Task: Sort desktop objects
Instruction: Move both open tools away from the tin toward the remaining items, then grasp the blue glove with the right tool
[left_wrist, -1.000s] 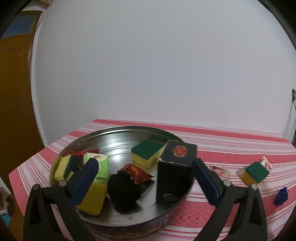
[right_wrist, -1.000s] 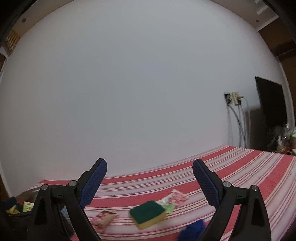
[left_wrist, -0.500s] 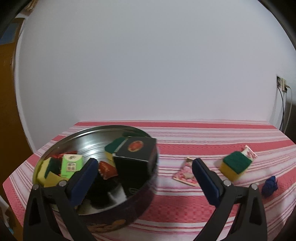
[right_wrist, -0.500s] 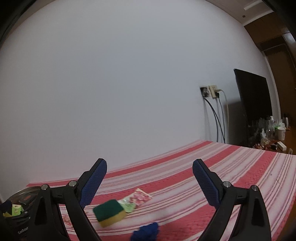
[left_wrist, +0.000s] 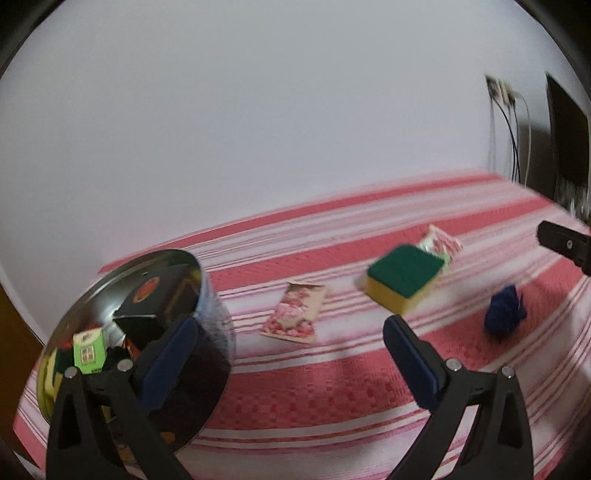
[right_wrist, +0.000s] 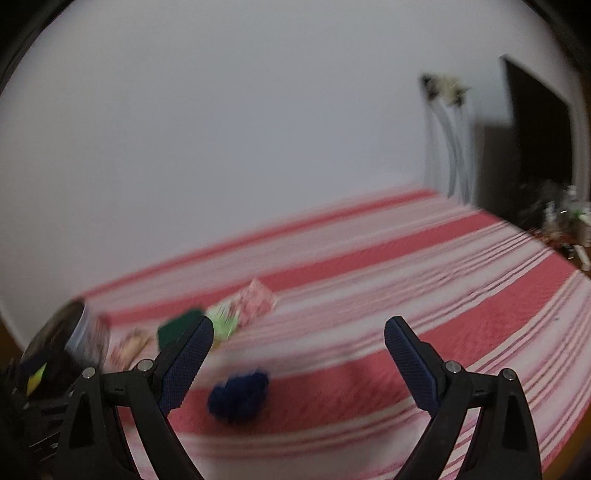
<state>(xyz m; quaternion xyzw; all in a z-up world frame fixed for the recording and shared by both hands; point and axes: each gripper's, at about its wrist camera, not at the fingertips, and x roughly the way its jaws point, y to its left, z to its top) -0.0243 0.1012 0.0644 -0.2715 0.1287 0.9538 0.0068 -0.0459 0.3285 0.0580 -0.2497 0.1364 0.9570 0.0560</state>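
Note:
A round metal tin (left_wrist: 218, 328) at the left of the striped tablecloth holds a black box (left_wrist: 147, 299), a green carton (left_wrist: 88, 350) and other items. On the cloth lie a pink sachet (left_wrist: 293, 314), a green and yellow sponge (left_wrist: 404, 278), a second pink sachet (left_wrist: 441, 242) behind it, and a blue pom-pom (left_wrist: 504, 314). My left gripper (left_wrist: 290, 336) hangs open and empty in front of the first sachet. My right gripper (right_wrist: 299, 336) is open and empty, with the blue pom-pom (right_wrist: 238, 395) just beyond its left finger (right_wrist: 184, 365). The tin (right_wrist: 70, 343) and sponge (right_wrist: 177, 326) show blurred at left.
A white wall runs behind the table (right_wrist: 424, 280). At the right are a wall socket with cables (left_wrist: 502, 110), a dark screen (left_wrist: 567, 136) and clutter (right_wrist: 565, 218) past the table's end. The right gripper's body (left_wrist: 565, 242) shows at the left wrist view's right edge.
My left gripper has swung right, away from the tin toward the loose items on the cloth. My right gripper has also turned right and dipped toward the blue pom-pom. Both stay open.

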